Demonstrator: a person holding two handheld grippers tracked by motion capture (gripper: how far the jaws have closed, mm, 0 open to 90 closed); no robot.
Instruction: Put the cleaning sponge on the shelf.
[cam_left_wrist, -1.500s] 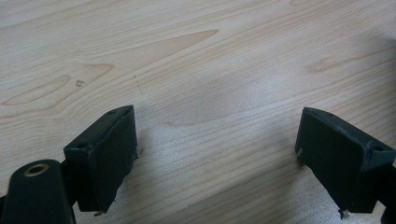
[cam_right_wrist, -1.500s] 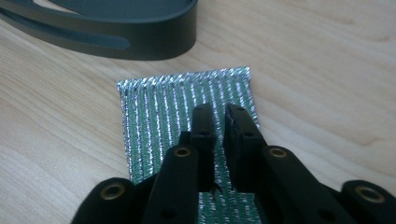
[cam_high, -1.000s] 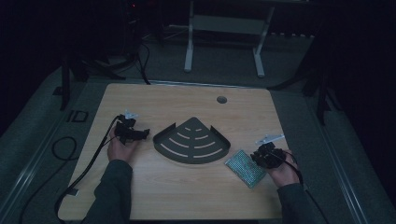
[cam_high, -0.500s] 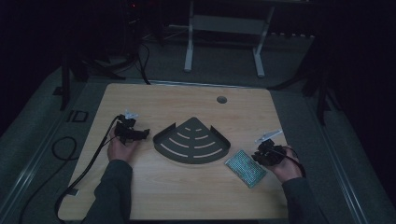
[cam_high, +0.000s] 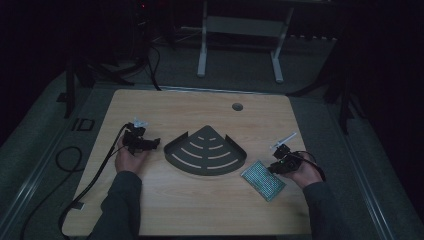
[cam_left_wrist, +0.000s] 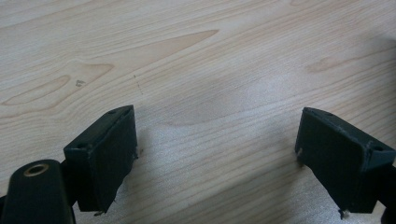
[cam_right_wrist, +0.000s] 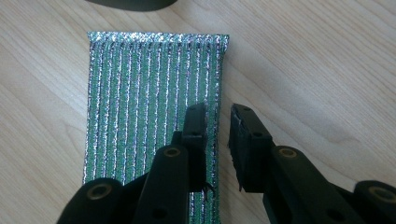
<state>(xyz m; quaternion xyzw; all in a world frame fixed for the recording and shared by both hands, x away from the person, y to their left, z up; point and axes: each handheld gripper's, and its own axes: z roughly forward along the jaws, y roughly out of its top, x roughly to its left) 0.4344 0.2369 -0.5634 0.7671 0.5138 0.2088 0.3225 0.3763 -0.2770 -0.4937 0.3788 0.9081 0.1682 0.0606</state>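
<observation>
A green glittery scouring pad (cam_high: 262, 180) lies flat on the wooden table, to the right of a dark quarter-round slotted rack (cam_high: 235, 150). My right gripper (cam_high: 278, 162) sits at the pad's right edge. In the right gripper view the right gripper (cam_right_wrist: 218, 109) points down with its jaws a narrow gap apart. One jaw is over the pad (cam_right_wrist: 140, 93), the other over bare wood, and the pad's edge runs between them without being pinched. Left of the rack, my left gripper (cam_high: 152, 144) rests in a hand. In the left gripper view the left gripper (cam_left_wrist: 215, 130) stands wide open over bare wood.
A round cable hole (cam_high: 237, 106) sits near the table's far edge. The left gripper's cable (cam_high: 95, 175) trails off the left side to the floor. The rack's rim (cam_right_wrist: 130, 3) shows at the top of the right gripper view. A white table frame (cam_high: 202, 45) stands beyond.
My right gripper has shifted a little to the left, onto the pad's right edge. The pad, the rack and the left gripper have stayed where they were.
</observation>
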